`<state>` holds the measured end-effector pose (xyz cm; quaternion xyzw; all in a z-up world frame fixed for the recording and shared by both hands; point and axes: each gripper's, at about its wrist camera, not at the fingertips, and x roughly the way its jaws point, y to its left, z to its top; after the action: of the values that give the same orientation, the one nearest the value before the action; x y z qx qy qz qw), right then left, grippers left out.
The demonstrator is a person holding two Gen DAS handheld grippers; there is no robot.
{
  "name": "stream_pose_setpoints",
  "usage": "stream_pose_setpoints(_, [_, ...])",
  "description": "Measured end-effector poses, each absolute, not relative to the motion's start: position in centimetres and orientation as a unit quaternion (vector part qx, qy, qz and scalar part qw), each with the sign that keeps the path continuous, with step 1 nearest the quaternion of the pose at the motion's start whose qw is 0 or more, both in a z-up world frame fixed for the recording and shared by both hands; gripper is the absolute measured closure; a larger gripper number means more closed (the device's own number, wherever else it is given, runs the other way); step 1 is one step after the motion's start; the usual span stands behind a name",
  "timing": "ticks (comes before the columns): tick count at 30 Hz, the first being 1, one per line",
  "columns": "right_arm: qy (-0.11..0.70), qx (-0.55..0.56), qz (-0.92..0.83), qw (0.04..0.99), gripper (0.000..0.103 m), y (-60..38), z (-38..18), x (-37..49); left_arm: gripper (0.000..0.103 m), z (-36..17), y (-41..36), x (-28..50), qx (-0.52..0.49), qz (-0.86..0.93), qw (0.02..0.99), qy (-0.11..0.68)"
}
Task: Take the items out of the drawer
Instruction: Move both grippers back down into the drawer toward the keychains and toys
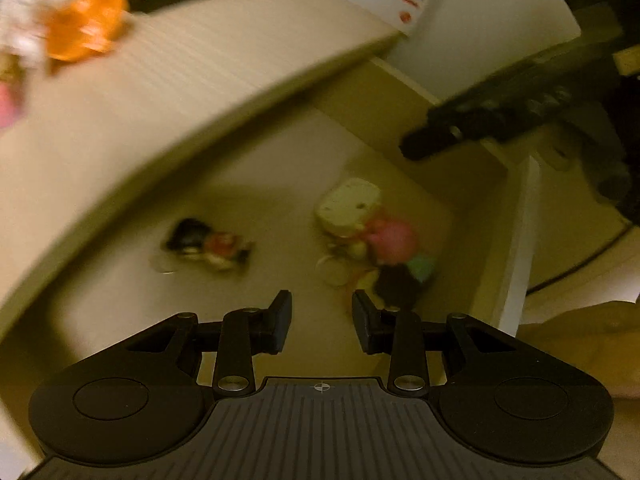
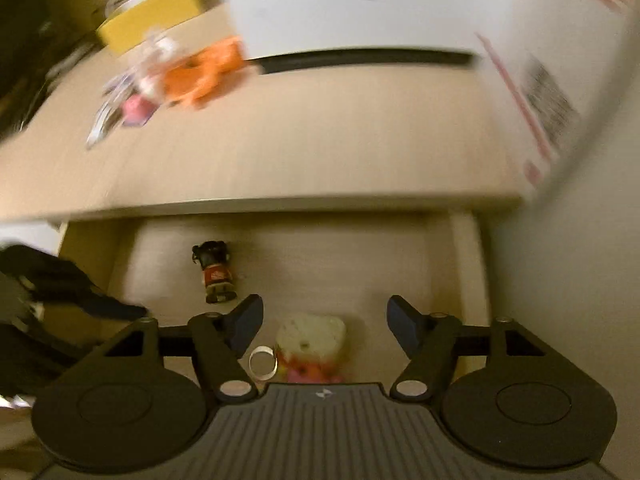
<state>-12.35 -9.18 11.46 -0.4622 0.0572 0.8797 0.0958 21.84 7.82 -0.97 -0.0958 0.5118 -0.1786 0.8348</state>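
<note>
The open drawer (image 1: 280, 184) (image 2: 320, 264) sits under the desk top. In it lie a small black-haired figurine (image 1: 208, 246) (image 2: 215, 272), a cream-headed toy (image 1: 348, 208) (image 2: 311, 336) with pink parts, and a white ring (image 2: 263, 362). A pink, teal and dark clutter (image 1: 400, 256) lies beside the cream toy. My left gripper (image 1: 322, 322) hangs open above the drawer, nothing between its fingers. My right gripper (image 2: 324, 326) is open too, just above the cream toy. The right gripper's body (image 1: 500, 116) shows at the upper right of the left wrist view. Both views are blurred.
On the desk top (image 2: 320, 140) lie an orange toy (image 1: 86, 28) (image 2: 200, 74), a pink item (image 2: 136, 110), a yellow box (image 2: 152, 16) and a white carton (image 2: 380, 4). The drawer's right side wall (image 1: 516, 248) stands close. A hand (image 1: 580, 340) shows at right.
</note>
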Motion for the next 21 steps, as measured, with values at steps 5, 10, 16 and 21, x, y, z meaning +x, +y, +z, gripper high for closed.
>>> stream_pose_setpoints(5, [0.049, -0.540, 0.836, 0.085, 0.033, -12.0, 7.3, -12.6, 0.067, -2.8, 7.2, 22.6, -0.109, -0.177, 0.819, 0.535])
stream_pose_setpoints(10, [0.034, -0.604, 0.791, 0.093, 0.027, -12.5, 3.3, -14.2, 0.067, -2.7, 8.8, 21.5, -0.119, -0.151, 0.821, 0.537])
stream_pose_setpoints(16, [0.041, -0.625, 0.773, 0.098, 0.023, -12.8, 2.2, -15.7, 0.067, -2.7, 10.9, 20.5, -0.144, -0.114, 0.821, 0.541])
stream_pose_setpoints(21, [0.017, -0.616, 0.782, 0.092, 0.059, -14.2, 2.0, -18.1, 0.067, -2.5, 11.4, 20.0, -0.151, -0.100, 0.822, 0.540])
